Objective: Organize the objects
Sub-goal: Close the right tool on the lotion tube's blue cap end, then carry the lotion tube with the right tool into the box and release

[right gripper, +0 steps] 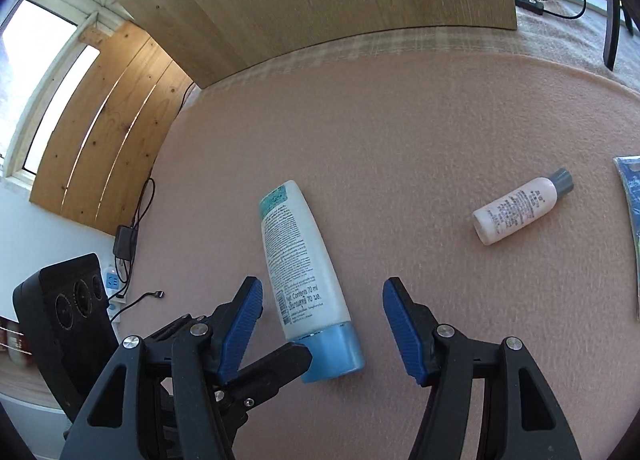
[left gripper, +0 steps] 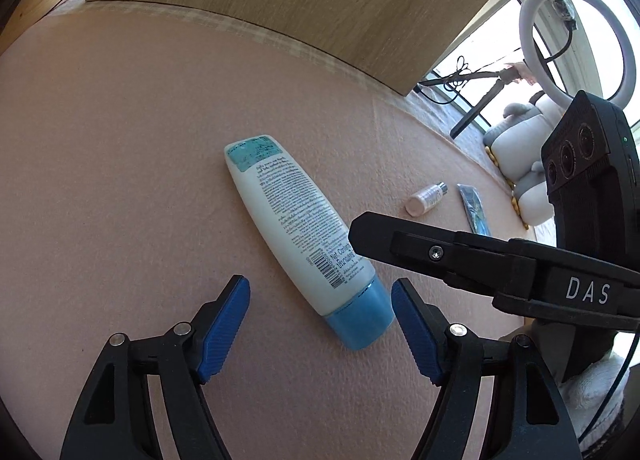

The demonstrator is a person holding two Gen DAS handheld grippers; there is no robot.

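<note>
Both grippers are down low over the pink worktop (left gripper: 120, 140), and the tube (left gripper: 298, 228) is the centre of attention. In the left wrist view it lies flat at mid-frame, crimped teal end toward the upper left, blue cap (left gripper: 360, 318) toward the lower right. The left gripper (left gripper: 320, 330) is spread wide, blue pads well apart, nothing between them; the cap sits just off its right pad (left gripper: 416, 336), and I cannot tell whether they touch.

Across the right side of that frame comes the right gripper (left gripper: 372, 234), seen from the side, one black finger lying over the tube's lower label. From here its spread is hard to read.

Switch to the right wrist view: the right gripper (right gripper: 322, 330) is wide too, empty, with the tube (right gripper: 298, 260) running up from between the pads, cap (right gripper: 336, 354) nearest the lens at bottom centre. A black finger of the left gripper (right gripper: 276, 368) pokes in from the lower left, its tip right at the cap.

Off to the right of that frame a small bottle (right gripper: 520, 208) lies on its side, grey cap pointing upper right, well apart from the tube. A blue packet (right gripper: 630, 196) lies at the far right edge, just beyond the bottle. A wooden board (right gripper: 320, 0) stands along the back of the worktop.
</note>
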